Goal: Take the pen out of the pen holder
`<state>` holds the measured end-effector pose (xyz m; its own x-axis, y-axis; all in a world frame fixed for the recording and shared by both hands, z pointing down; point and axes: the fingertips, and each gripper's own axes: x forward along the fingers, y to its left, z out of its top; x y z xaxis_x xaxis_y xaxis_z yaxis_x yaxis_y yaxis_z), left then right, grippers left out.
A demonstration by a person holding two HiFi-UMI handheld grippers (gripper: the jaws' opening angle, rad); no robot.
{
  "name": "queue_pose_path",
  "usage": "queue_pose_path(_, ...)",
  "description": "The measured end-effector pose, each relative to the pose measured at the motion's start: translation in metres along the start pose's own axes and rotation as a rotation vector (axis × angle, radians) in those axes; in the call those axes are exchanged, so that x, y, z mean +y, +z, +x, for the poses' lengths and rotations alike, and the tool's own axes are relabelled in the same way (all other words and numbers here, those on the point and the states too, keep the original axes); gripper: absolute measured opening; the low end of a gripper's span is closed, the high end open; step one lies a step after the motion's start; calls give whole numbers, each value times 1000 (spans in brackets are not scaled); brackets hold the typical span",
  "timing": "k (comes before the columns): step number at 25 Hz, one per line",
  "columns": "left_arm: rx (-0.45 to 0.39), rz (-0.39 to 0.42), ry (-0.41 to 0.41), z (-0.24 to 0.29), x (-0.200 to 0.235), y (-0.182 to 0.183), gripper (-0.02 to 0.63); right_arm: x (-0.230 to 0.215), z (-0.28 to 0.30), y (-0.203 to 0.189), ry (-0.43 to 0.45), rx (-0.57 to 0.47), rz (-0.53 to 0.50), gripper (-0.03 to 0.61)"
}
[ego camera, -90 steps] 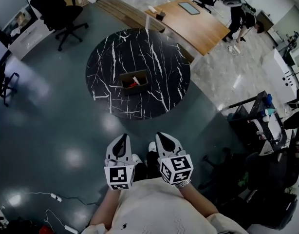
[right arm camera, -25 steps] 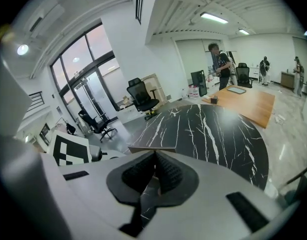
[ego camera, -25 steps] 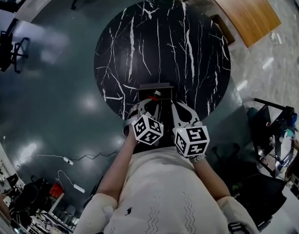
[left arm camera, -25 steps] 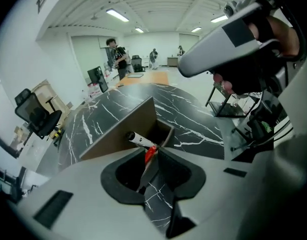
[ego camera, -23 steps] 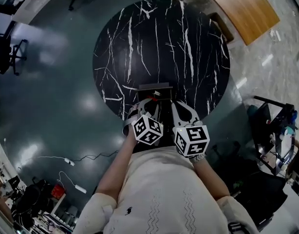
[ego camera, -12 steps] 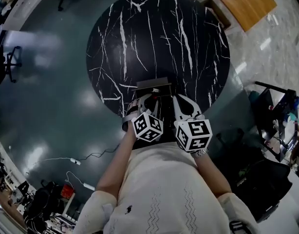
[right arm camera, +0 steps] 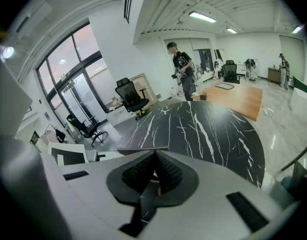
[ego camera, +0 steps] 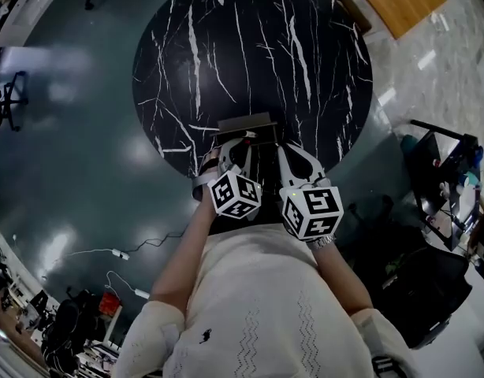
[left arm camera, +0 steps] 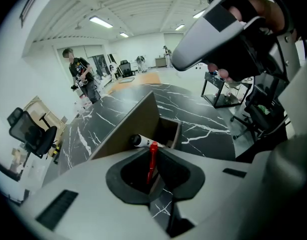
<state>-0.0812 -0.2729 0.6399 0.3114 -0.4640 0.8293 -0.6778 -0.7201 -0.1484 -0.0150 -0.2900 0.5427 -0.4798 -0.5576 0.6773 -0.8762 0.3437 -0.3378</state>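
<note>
A brown open-topped pen holder (ego camera: 246, 122) stands at the near edge of the round black marble table (ego camera: 250, 46). In the left gripper view a red pen (left arm camera: 151, 161) sticks up out of the holder (left arm camera: 138, 121), beside a white marker with a black cap (left arm camera: 138, 140). My left gripper (left arm camera: 151, 173) is open, its dark pads on either side of the red pen with room to spare. In the head view it (ego camera: 228, 150) hovers over the holder. My right gripper (ego camera: 293, 154) is just right of the holder, shut and empty (right arm camera: 154, 160); the holder's rim (right arm camera: 143, 148) shows past it.
The right gripper and the hand holding it (left arm camera: 223, 31) loom at the top right of the left gripper view. A person (right arm camera: 181, 64) stands beyond the table. Office chairs (right arm camera: 128, 96) and a wooden desk (right arm camera: 238, 96) lie farther off; a black cart (ego camera: 443, 156) stands to the right.
I have come up to the table from a few steps away. In the last second both grippers edged forward, and the left one now sits over the holder.
</note>
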Motion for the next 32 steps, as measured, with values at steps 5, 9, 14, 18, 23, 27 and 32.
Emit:
queue_pose_path(5, -65, -19, 56, -11, 8, 7, 52, 2, -6, -8, 8, 7, -11, 17)
queue_pose_path(9, -116, -66, 91, -24, 14, 9, 52, 6, -10, -9, 19, -1, -28, 17)
queue_pose_path(14, -142, -113, 149, -48, 15, 9, 52, 11, -20, -9, 42, -9, -63, 17)
queue_pose_path(18, -186, -197, 204, -74, 18, 12, 52, 13, -28, -13, 66, -8, -97, 17)
queue_pose_path(23, -280, -325, 278, -112, 25, 24, 52, 16, -41, -16, 96, -13, -132, 17)
queue_pose_path(27, -352, -394, 308, -141, 29, 42, 52, 16, -50, -18, 131, -12, -168, 17)
queue_pose_path(32, -437, -424, 352, -177, 34, 71, 52, 15, -63, -10, 165, -42, -211, 17)
